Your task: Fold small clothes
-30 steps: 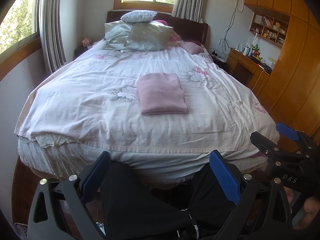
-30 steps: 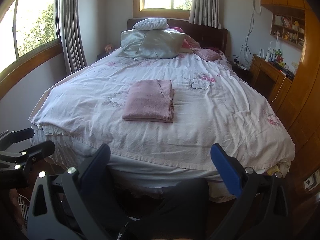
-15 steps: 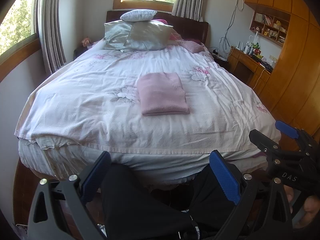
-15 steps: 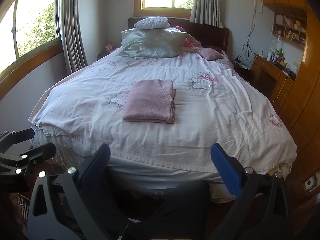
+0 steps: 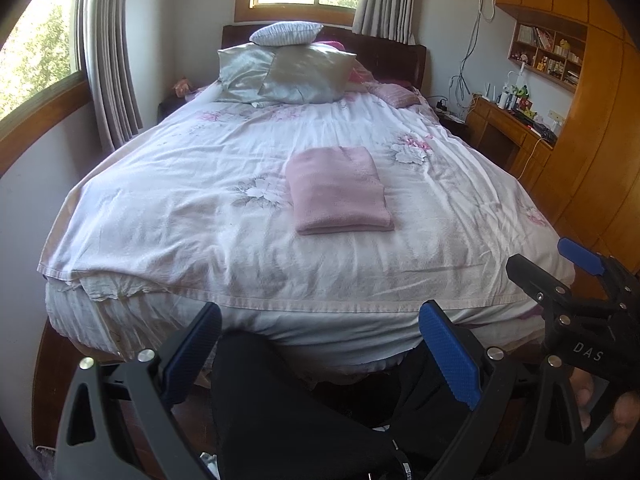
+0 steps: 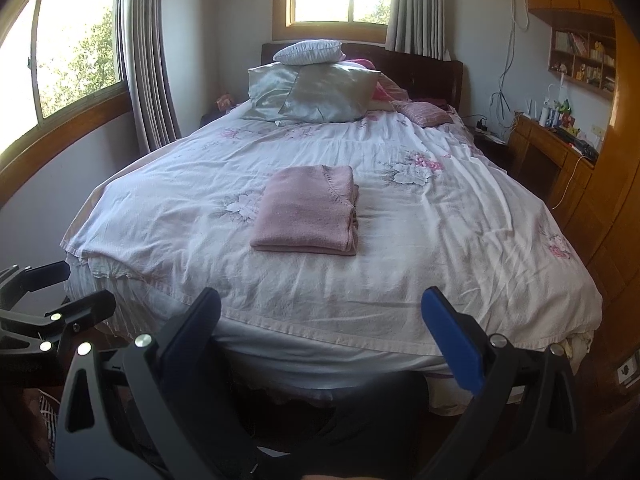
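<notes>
A pink garment (image 5: 340, 190) lies folded into a neat rectangle in the middle of the bed (image 5: 180, 220); in the right wrist view the same pink garment (image 6: 310, 210) shows its stacked layers along its right edge. My left gripper (image 5: 320, 320) hangs open off the foot of the bed, well short of the garment, with nothing between its blue pads (image 5: 448, 354). My right gripper (image 6: 320, 312) is open and empty too, held back from the bed's near edge. Each gripper shows at the side of the other's view: the right gripper (image 5: 560, 276) and the left gripper (image 6: 60, 292).
Pillows (image 6: 316, 90) are piled at the headboard. A wooden desk (image 5: 508, 128) and wardrobe (image 5: 600, 160) line the right wall, with curtained windows (image 6: 72, 52) on the left. The person's dark-clothed legs (image 5: 288, 408) stand against the foot of the bed.
Both views have drifted slightly; the garment lies as before and both grippers stay open.
</notes>
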{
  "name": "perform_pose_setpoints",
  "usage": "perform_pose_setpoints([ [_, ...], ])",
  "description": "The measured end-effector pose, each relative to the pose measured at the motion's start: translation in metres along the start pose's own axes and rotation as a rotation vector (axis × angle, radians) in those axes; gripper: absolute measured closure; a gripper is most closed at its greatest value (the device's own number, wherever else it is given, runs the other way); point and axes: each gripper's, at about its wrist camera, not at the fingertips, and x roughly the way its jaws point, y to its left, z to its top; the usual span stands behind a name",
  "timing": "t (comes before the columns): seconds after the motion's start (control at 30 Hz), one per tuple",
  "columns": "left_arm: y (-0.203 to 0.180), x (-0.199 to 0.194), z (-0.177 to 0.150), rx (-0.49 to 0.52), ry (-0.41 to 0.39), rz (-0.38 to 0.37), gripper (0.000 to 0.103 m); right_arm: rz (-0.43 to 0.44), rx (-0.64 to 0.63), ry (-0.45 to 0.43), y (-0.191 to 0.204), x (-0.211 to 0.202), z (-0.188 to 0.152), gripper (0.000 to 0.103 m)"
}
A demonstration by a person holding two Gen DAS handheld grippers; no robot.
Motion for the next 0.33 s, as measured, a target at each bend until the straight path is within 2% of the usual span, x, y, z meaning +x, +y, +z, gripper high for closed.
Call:
perform_pose_setpoints([
  [0.33,0.01,0.011,0.005,-0.006,0.014,0.013,0.004,0.014,-0.003,0.03,0.007,0.013,0.002,0.003],
])
